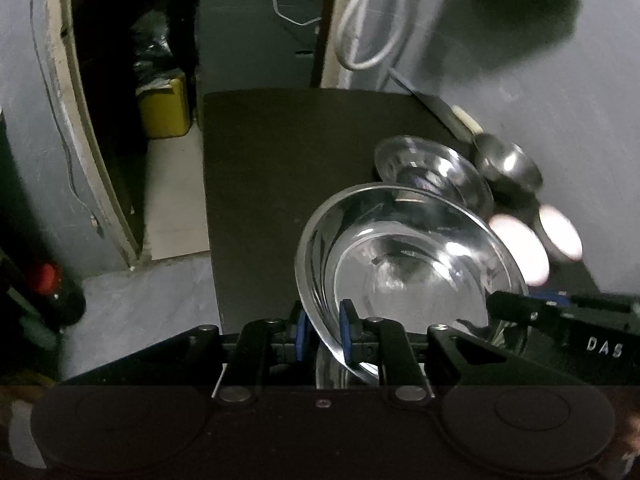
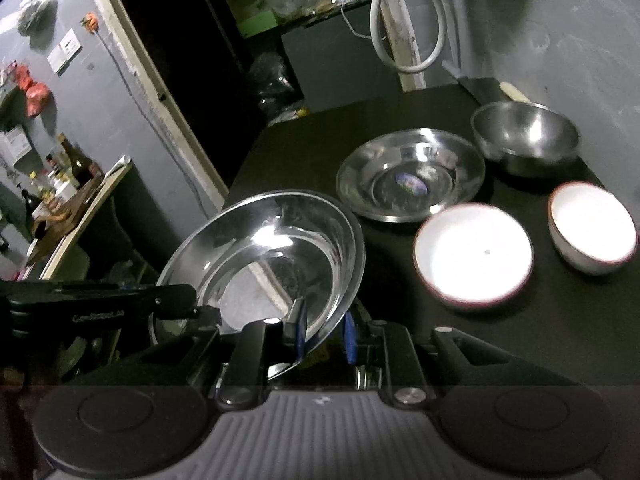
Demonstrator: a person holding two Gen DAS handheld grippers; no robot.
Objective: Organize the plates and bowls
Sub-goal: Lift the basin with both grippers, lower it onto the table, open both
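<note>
Both grippers clamped on the rim of one shallow round stainless-steel plate (image 2: 276, 256), held tilted in the air at the near left edge of the black table (image 2: 400, 120). Left gripper (image 1: 326, 334) pinching the plate's near rim between its blue pads, jaws narrow, the thin metal edge wedged between them; in its own view the plate (image 1: 408, 272) fills the lower middle, tipped up toward the right. Right gripper (image 2: 324, 330) nipping the opposite rim the same way, jaws almost closed on the steel lip. Left gripper seen from the right wrist as a black arm (image 2: 120, 300) reaching in from the left edge to the plate's rim. On the table beyond: a second shallow stainless-steel plate (image 2: 412, 176) lying flat with a small bluish sticker at its centre, well apart from the held one. Behind and to the right of it, a deep round stainless-steel bowl (image 2: 528, 140) standing upright. Nearer, two white ceramic bowls with dark red rims, the larger (image 2: 474, 256) just right of the held plate, the smaller (image 2: 592, 228) beside it toward the table's right edge. A looped white cable (image 2: 408, 32) hanging on the grey wall above the table's far end.
</note>
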